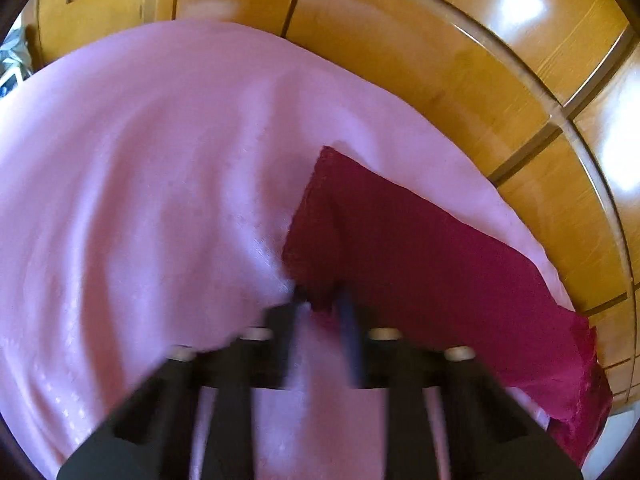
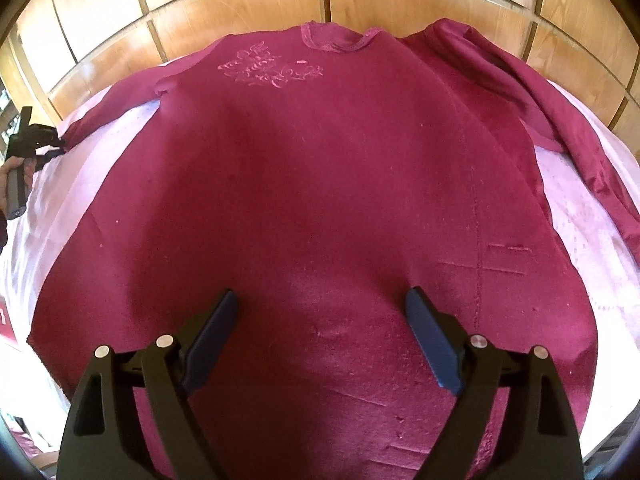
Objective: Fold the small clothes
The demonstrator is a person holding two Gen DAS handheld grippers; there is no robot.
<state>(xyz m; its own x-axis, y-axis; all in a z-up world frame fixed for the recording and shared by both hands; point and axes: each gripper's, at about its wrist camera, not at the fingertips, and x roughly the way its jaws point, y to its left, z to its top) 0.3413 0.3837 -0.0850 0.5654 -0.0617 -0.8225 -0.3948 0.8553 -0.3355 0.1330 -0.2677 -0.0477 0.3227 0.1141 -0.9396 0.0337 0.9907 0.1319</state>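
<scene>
Right now your left claw [image 1: 320, 300] is pinched on the cuff end of the sleeve [image 1: 420, 248], its fingers drawn close with the dark red cloth caught between them; that view is blurred, so the grip is only roughly readable. From the right wrist view you can see the same claw far off at the left edge [image 2: 56, 146], meeting the tip of the sleeve, with your left hand [image 2: 16, 180] around its handle.

Your right claw [image 2: 322, 320] hovers with its blue pads [image 2: 430, 344] spread wide apart, holding nothing, over the lower part of the maroon shirt [image 2: 312, 184].

That shirt lies flat, front side up, on the pink sheet [image 2: 592, 240], its neckline [image 2: 340, 38] at the far side and pale embroidery [image 2: 268, 66] on the chest just left of it. One sleeve stretches out to the left toward your left claw. At the right the other sleeve [image 2: 560, 120] lies crumpled, running down across the sheet. Wooden panelling [image 2: 240, 4] rises behind the sheet.
</scene>
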